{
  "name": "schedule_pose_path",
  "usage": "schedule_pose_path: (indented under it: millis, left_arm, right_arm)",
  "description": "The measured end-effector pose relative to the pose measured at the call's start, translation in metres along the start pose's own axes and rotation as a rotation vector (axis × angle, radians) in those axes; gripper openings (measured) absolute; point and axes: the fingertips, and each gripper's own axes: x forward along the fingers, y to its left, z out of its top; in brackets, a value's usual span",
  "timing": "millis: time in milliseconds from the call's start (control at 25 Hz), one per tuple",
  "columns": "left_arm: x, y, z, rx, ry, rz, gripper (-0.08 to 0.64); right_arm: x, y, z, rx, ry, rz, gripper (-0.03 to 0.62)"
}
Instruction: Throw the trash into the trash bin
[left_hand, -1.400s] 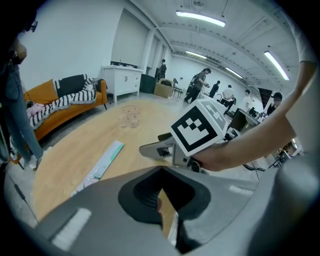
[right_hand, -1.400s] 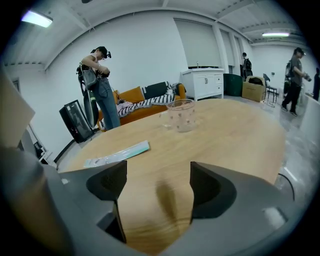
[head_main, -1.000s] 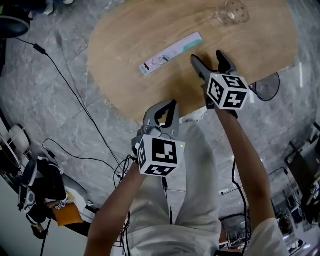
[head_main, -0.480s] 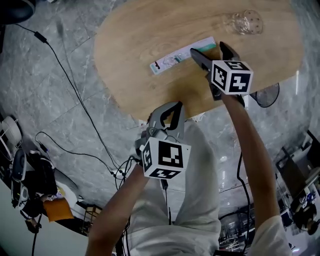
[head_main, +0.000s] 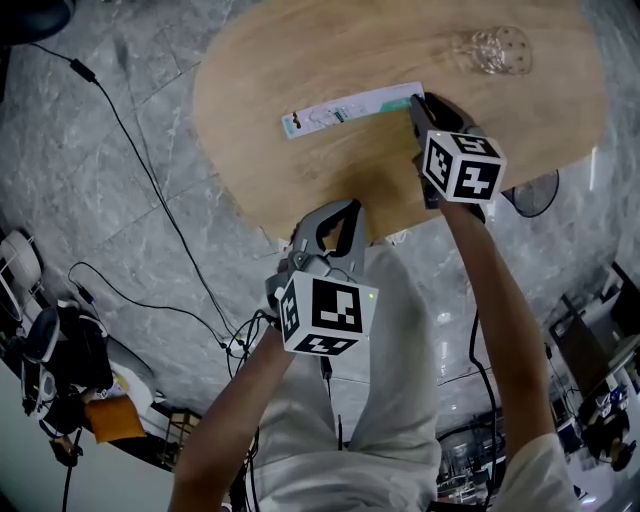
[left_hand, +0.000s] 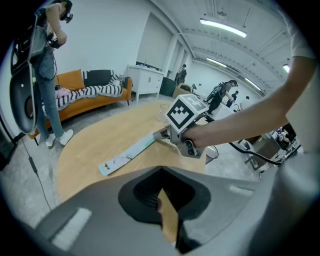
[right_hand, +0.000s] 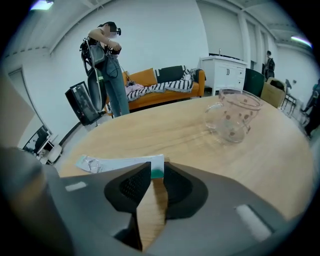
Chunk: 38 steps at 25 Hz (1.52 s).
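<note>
Your right claw (right_hand: 157, 167) has just been closing. Its jaws are now drawn in on the teal end of the packet (right_hand: 115, 164), which fills the narrow gap between the tips. From your head camera, this claw (head_main: 425, 100) reaches down onto the right end of the packet (head_main: 345, 107). The packet is a long, flat white strip lying on the counter (head_main: 330, 170), and it runs off to the left from the claw. Its far end is clear plastic.

Your left claw (left_hand: 162, 170) has its jaws together with nothing between them. Only a sliver of the wooden top shows through the hollow behind the tips. It hangs over the near edge of the counter (left_hand: 95, 145), well apart from the packet (left_hand: 127, 152). From above, it (head_main: 350, 207) sits just in front of your legs.

A clear glass jug (right_hand: 232, 120) with dots stands upright on the counter, beyond the right claw and a little to its right, well apart from the packet. The counter itself is an oval wooden top on a grey stone floor (head_main: 120, 230), and black cables (head_main: 150, 190) trail across the floor to your left. An orange sofa (right_hand: 165, 92) stands against the far wall, and a person (right_hand: 107, 70) is standing near it.
</note>
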Motion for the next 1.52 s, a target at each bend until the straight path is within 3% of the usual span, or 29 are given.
schedule_pose_path:
  millis: [160, 400, 720, 1040, 1320, 1520]
  left_arm:
    - [0.003, -0.01, 0.007, 0.006, -0.003, -0.003, 0.0]
    - [0.002, -0.006, -0.006, 0.019, -0.004, -0.017, 0.0]
    - [0.037, -0.058, 0.022, 0.065, 0.016, -0.041, 0.0]
    - [0.037, -0.078, 0.015, 0.111, 0.023, -0.082, 0.0]
    - [0.024, -0.073, 0.006, 0.144, 0.011, -0.114, 0.0]
    - [0.039, -0.102, 0.03, 0.169, 0.004, -0.13, 0.0]
  right_arm:
    - [-0.013, -0.009, 0.007, 0.01, -0.04, -0.003, 0.07]
    - [-0.014, 0.016, 0.017, -0.055, -0.094, 0.01, 0.043]
    - [-0.062, -0.016, 0.031, 0.039, -0.178, 0.163, 0.037]
    - [-0.108, 0.009, 0.035, 0.131, -0.271, 0.276, 0.032]
    - [-0.143, 0.037, 0.045, 0.099, -0.363, 0.273, 0.031]
    - [-0.182, -0.001, 0.046, 0.073, -0.424, 0.197, 0.031]
